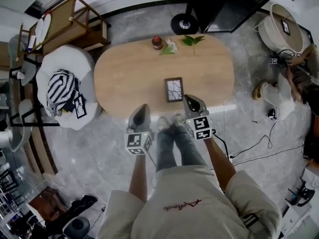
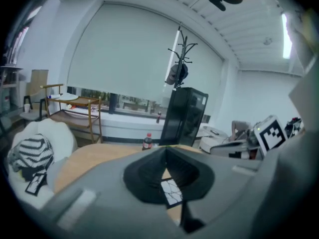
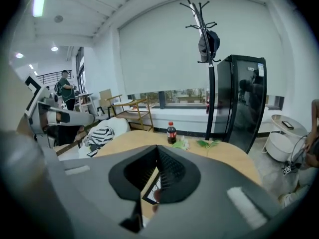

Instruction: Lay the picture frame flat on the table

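A small dark picture frame [image 1: 174,89] with a white cracked-line print appears to lie flat, face up, on the oval wooden table [image 1: 129,78] near its front edge. My right gripper [image 1: 193,104] hovers just right of the frame's near corner, jaws shut with nothing between them. My left gripper [image 1: 141,114] hangs at the table's front edge, left of the frame, its jaws also shut and holding nothing. Past the closed jaws, the frame [image 2: 172,190] shows in the left gripper view, and a strip of the frame [image 3: 152,185] shows in the right gripper view.
At the table's far edge stand a cola bottle [image 1: 157,42], a pale bundle [image 1: 169,47] and green leaves [image 1: 192,40]. A white seat with a striped cushion [image 1: 62,86] is to the left. Behind it stands a wooden cart [image 1: 75,21]. A person [image 1: 299,78] and cables are on the floor at right.
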Motion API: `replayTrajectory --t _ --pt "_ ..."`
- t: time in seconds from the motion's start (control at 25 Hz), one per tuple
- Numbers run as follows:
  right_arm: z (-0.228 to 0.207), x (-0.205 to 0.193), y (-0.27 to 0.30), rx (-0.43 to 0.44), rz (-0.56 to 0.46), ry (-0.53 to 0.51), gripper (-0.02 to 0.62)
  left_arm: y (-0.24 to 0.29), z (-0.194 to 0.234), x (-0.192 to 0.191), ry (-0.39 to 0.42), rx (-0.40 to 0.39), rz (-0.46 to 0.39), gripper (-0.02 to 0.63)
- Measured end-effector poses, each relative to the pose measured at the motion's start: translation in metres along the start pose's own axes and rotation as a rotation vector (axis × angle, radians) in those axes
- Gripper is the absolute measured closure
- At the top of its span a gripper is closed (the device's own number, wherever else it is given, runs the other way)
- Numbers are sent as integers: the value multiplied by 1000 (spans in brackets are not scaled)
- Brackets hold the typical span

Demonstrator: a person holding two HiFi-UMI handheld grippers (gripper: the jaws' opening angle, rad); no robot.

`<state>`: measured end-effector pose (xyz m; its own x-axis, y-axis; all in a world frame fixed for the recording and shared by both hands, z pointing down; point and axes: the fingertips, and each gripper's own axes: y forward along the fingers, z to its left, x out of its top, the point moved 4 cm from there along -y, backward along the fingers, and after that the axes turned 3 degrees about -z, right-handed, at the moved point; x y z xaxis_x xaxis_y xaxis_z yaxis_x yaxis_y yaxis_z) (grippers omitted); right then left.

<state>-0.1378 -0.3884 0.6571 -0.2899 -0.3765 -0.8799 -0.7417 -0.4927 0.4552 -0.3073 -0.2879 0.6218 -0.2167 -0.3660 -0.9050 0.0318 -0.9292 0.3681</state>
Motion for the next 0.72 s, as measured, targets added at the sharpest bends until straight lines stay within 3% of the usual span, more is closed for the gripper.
replayTrajectory --t 0.44,0.72 --pt "12 124 -79 -20 -172 -36 592 -45 -18 113 60 9 -140 606" --pt "30 161 -126 -16 -207 -23 592 -86 -33 155 65 16 -179 606"
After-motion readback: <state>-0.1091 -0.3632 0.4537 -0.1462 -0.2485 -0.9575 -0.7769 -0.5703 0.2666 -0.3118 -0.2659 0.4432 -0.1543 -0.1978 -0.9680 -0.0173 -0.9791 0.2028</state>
